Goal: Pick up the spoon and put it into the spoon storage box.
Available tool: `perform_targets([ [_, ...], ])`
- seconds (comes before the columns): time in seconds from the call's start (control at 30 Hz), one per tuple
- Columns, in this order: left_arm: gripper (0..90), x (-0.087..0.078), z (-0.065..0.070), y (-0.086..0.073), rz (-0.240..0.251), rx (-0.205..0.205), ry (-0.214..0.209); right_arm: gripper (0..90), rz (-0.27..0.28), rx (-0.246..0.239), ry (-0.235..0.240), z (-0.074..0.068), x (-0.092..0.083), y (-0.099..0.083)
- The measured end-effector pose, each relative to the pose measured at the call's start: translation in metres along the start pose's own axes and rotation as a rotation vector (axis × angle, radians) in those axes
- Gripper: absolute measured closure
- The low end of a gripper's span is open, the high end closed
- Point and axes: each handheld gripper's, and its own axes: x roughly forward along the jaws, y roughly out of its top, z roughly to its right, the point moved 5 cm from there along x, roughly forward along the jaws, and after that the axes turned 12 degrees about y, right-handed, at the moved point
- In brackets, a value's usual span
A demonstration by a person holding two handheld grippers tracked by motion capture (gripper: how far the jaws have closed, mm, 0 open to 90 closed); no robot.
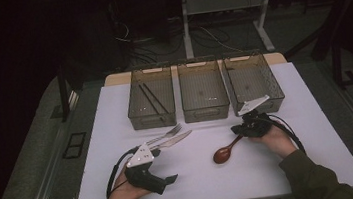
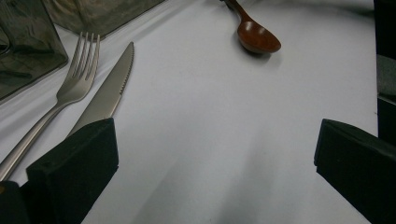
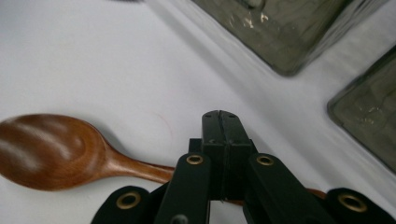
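A brown wooden spoon [image 1: 223,153] [image 3: 51,149] lies on the white table [image 1: 198,177], bowl toward me. My right gripper [image 1: 236,130] [image 3: 220,116] is shut, its closed jaws lying across the spoon's handle; I cannot tell whether they touch it. My left gripper [image 1: 164,165] [image 2: 217,140] rests open near the front left, nothing between its fingers. Just beyond it lie a steel fork [image 1: 166,133] [image 2: 77,70] and a steel knife [image 1: 171,140] [image 2: 112,88] side by side. The spoon [image 2: 257,38] lies farther off in the left gripper view.
Three clear grey bins stand in a row at the back: the left bin [image 1: 151,120] holds two black chopsticks [image 1: 153,101], then the middle bin [image 1: 206,112] and the right bin [image 1: 276,90]. Bare tabletop lies between the two hands.
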Motion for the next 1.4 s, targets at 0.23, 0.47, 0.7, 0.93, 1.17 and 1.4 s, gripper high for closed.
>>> perform_targets([
  [0.23,0.0,0.001,-0.002,0.0,-0.001,0.0,0.003,89.9,-0.037,0.012,0.002,0.001,0.001,-0.007],
  [0.47,0.0,0.0,-0.002,0.0,0.002,-0.005,0.005,89.9,-0.062,-0.004,0.003,-0.002,-0.002,-0.01],
  [0.7,0.0,0.0,-0.002,-0.001,0.0,-0.002,0.002,90.0,-0.089,-0.011,0.023,-0.009,-0.01,-0.018],
  [0.93,0.0,0.0,-0.002,0.0,0.002,-0.007,0.002,89.9,-0.106,-0.02,0.041,-0.02,-0.017,-0.028],
  [1.17,0.0,0.0,-0.001,0.0,0.004,-0.007,0.003,89.4,-0.08,0.0,0.06,-0.022,-0.027,-0.038],
  [1.4,0.0,0.001,-0.001,0.0,0.005,0.0,0.001,67.4,0.06,0.026,0.082,-0.025,-0.046,-0.035],
])
